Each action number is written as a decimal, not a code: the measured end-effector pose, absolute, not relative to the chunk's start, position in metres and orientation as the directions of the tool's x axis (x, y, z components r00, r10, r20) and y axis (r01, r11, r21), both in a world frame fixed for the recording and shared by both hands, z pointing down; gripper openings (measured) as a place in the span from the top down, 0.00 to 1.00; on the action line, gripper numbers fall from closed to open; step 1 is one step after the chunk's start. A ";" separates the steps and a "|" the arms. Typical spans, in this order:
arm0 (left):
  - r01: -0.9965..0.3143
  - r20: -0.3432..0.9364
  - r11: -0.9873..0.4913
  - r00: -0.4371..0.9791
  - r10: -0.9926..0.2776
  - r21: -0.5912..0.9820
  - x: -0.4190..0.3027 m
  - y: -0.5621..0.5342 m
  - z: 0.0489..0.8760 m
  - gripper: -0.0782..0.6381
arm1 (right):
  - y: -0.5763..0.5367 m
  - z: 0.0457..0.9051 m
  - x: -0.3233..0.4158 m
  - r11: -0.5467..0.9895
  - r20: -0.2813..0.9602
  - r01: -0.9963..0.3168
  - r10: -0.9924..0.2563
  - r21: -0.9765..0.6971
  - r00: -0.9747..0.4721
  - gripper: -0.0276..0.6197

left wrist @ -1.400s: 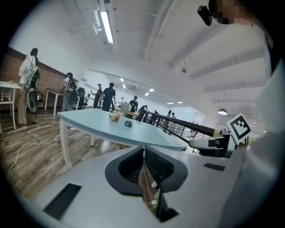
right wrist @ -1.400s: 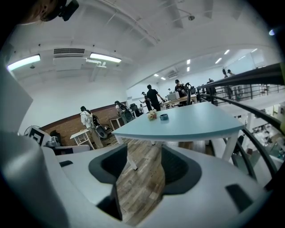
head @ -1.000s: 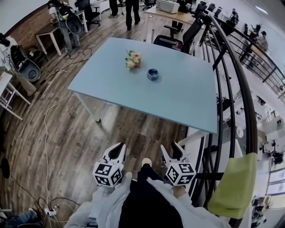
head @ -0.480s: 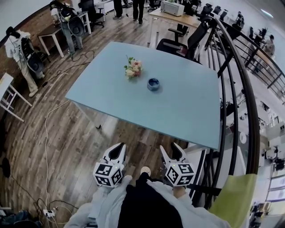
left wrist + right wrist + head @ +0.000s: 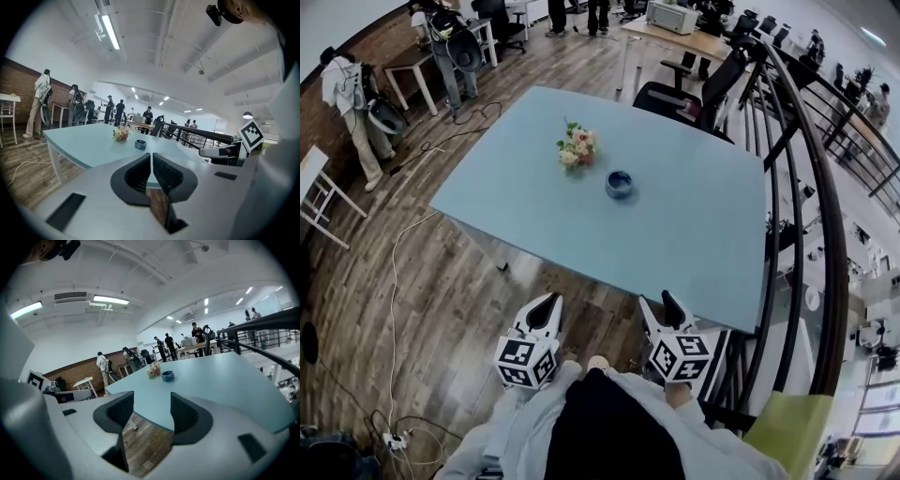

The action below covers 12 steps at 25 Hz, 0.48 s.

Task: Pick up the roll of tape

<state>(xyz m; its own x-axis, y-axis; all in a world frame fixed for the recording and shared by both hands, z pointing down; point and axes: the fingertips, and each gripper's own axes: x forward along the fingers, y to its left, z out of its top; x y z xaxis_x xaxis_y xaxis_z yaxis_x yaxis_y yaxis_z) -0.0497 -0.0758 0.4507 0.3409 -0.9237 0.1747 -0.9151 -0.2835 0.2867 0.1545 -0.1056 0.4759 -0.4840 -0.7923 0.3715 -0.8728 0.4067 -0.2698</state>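
- On the pale blue table (image 5: 703, 234), the roll of tape (image 5: 620, 184) lay flat near the middle. It was at about 12 o'clock from the 2 grippers and well apart from both.
- A small bunch of flowers (image 5: 577, 148) sat just beside the roll, at its 10 o'clock.
- The left gripper (image 5: 151, 161) had its jaws drawn almost together, with only a thin slit between them and nothing in it. It was held over the wooden floor (image 5: 441, 300), short of the table's near edge.
- The right gripper (image 5: 152, 397), at 3 o'clock of the left one, had its jaws spread wide and was empty.
- A black railing (image 5: 825, 244) curved along the table's 3 o'clock side.
- An office chair (image 5: 675, 94) stood at the far edge, at about 1 o'clock.
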 end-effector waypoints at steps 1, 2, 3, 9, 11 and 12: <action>-0.918 0.173 -0.275 0.332 -0.927 0.286 -0.050 -0.075 0.451 0.85 | -0.108 0.476 0.155 0.413 0.371 -0.870 -0.789 -0.269 -0.489 0.58; -0.920 0.174 -0.268 0.325 -0.930 0.287 -0.051 -0.074 0.452 0.85 | -0.109 0.477 0.155 0.418 0.372 -0.868 -0.786 -0.268 -0.493 0.57; -0.921 0.175 -0.262 0.320 -0.931 0.288 -0.051 -0.072 0.453 0.85 | -0.110 0.478 0.155 0.422 0.371 -0.866 -0.785 -0.266 -0.496 0.57; -0.928 0.195 -0.237 0.298 -0.934 0.286 -0.058 -0.073 0.462 0.85 | -0.120 0.482 0.154 0.430 0.374 -0.863 -0.779 -0.267 -0.504 0.57; -0.929 0.197 -0.236 0.298 -0.934 0.286 -0.057 -0.077 0.462 0.85 | -0.124 0.485 0.155 0.428 0.382 -0.863 -0.775 -0.270 -0.503 0.57; -0.928 0.198 -0.237 0.299 -0.933 0.287 -0.056 -0.079 0.462 0.85 | -0.126 0.487 0.155 0.426 0.387 -0.863 -0.773 -0.272 -0.503 0.57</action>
